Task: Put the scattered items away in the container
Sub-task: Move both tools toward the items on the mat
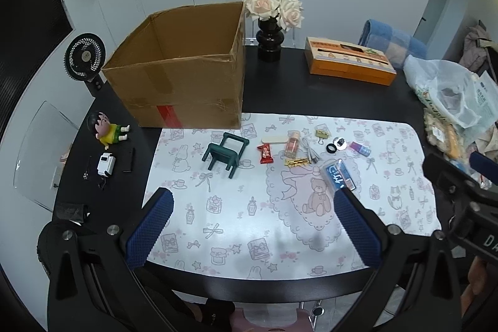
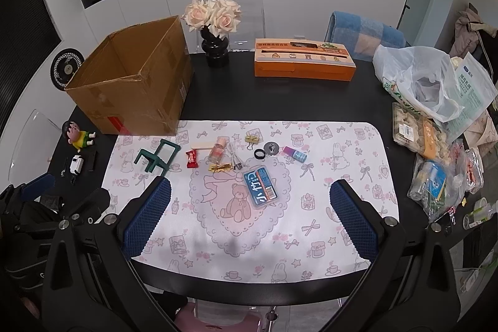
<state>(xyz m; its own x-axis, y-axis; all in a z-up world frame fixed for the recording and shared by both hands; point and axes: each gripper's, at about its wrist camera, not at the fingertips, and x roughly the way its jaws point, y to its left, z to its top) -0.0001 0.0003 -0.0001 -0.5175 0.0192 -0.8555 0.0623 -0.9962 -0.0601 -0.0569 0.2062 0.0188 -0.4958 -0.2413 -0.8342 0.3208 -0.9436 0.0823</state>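
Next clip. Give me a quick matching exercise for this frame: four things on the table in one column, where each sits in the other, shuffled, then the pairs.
Things:
1. toy chair
2. cardboard box
3. blue card case
4. cartoon figurine

Places:
A. on the bare black table, left of the mat
B. lying tipped over at the mat's left end
C. on the pink heart with the bear
D. behind the mat's far left corner, open-topped

Pairs: 1-B, 2-D, 3-C, 4-A

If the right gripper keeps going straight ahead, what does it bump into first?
Probably the blue case lying on the mat: it sits nearly centred between the right gripper's open jaws, nearer than the other small items. Depth is hard to judge, so it might touch bare mat first.
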